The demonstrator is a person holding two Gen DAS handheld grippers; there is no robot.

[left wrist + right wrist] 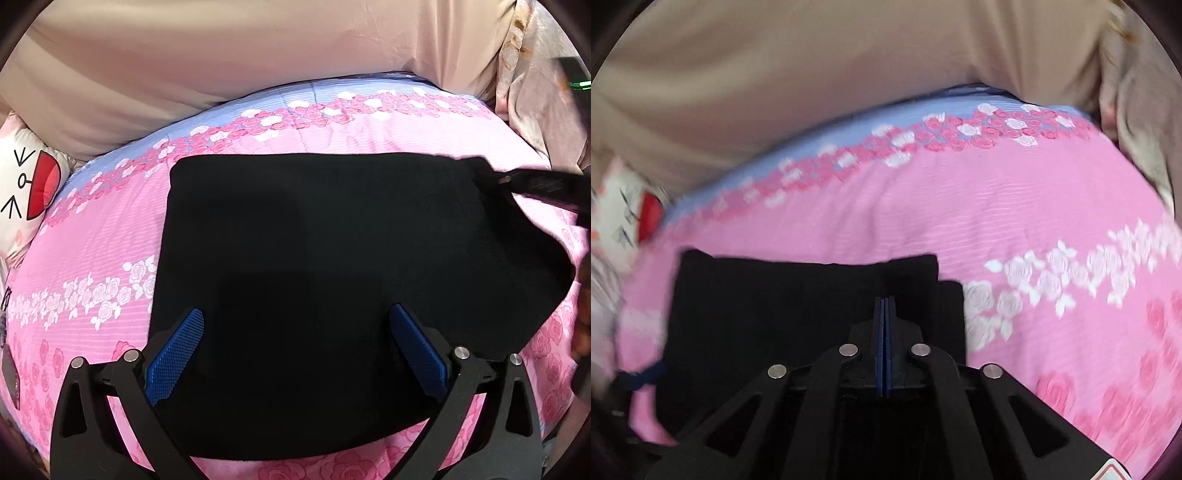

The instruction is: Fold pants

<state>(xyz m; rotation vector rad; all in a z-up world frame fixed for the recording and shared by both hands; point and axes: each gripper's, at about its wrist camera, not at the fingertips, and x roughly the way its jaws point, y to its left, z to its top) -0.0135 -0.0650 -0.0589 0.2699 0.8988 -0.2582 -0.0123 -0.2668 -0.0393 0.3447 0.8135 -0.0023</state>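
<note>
Black pants (314,258) lie folded on a pink rose bedspread (92,258) — beige sheet (221,55) at twelve o'clock; left gripper (295,354) gapes wide, right gripper (885,306) is pinched together — whether on cloth, can't tell.

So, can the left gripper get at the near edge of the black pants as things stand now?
Probably yes. The left gripper hangs open right over the black pants, and nothing lies between its jaws and the cloth.

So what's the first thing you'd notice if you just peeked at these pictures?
The black pants, lying folded in the middle of a bright pink bedspread with roses. Next, the left tool hangs wide open over their near edge, while the right tool is pinched shut above their right side. A white cartoon pillow peeks in at far left.
</note>
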